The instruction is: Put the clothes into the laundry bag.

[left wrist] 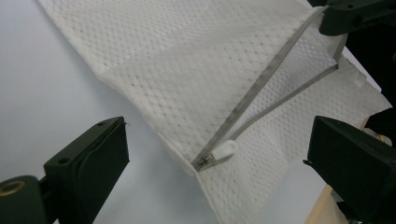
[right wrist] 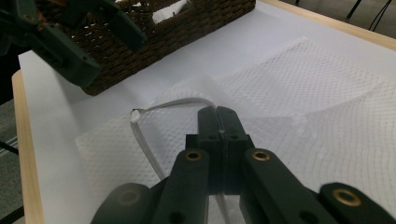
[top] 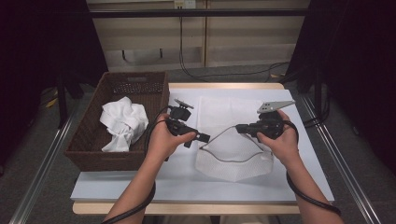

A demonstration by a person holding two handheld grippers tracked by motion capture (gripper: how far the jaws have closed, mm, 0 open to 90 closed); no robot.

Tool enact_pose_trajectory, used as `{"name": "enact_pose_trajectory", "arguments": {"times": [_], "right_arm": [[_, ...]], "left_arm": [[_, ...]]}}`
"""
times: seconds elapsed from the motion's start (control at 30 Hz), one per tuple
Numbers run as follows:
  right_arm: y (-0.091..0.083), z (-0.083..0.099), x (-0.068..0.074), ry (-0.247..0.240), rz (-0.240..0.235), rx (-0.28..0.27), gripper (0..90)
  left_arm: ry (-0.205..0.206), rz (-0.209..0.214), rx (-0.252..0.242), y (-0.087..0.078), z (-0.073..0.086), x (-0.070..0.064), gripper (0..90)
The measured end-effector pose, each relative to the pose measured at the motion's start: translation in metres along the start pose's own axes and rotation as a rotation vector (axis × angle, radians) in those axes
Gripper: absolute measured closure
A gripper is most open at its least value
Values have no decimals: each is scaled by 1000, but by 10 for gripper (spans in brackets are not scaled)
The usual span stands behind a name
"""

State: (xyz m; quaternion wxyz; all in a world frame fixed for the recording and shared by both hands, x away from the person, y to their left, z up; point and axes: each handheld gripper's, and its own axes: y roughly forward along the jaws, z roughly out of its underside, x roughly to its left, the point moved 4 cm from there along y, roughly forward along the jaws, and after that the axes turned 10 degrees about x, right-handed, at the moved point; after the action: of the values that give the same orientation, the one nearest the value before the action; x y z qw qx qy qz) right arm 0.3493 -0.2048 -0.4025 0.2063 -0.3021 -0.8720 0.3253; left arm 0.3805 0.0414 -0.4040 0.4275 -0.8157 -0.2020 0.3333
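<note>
A white mesh laundry bag [top: 233, 163] lies on the white mat, its grey zipper [left wrist: 261, 84] partly undone. The white zipper pull [left wrist: 223, 151] rests at the closed end of the zipper, at the bag's left edge. My right gripper [top: 239, 127] is shut on the bag's upper zipper edge [right wrist: 187, 101] and holds it a little off the mat. My left gripper [top: 203, 137] hovers open just left of the bag. In the left gripper view its jaws stand wide apart around the pull [left wrist: 217, 140] without touching it. My right gripper [right wrist: 219, 116] has its jaws pressed together on the mesh.
A brown wicker basket [top: 88, 140] stands at the table's left with a crumpled white cloth [top: 123, 122] in it. The white mat [top: 140, 182] covers the wooden table. The left gripper [right wrist: 70, 42] and the basket [right wrist: 196, 23] appear far off in the right gripper view.
</note>
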Motion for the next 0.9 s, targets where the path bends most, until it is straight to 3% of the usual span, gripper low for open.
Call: {"name": "enact_pose_trajectory", "arguments": {"times": [0.1,0.27,0.33,0.8,0.9], "right_arm": [[0,-1,2,-6,4,3,900],[1,0,1,-1,0,7,900],[1,0,1,-3,2,7,900],[2,-1,5,-18,5,19,900],[4,0,6,-22,2,26,900]], "left_arm": [[12,1,3,-3,-2,3,51],[-4,-12,1,-12,-8,9,53],[-4,-40,9,-18,-10,13,54],[-37,-80,-7,-51,-13,31,47],[-37,-104,-4,-56,-13,37,46]]}}
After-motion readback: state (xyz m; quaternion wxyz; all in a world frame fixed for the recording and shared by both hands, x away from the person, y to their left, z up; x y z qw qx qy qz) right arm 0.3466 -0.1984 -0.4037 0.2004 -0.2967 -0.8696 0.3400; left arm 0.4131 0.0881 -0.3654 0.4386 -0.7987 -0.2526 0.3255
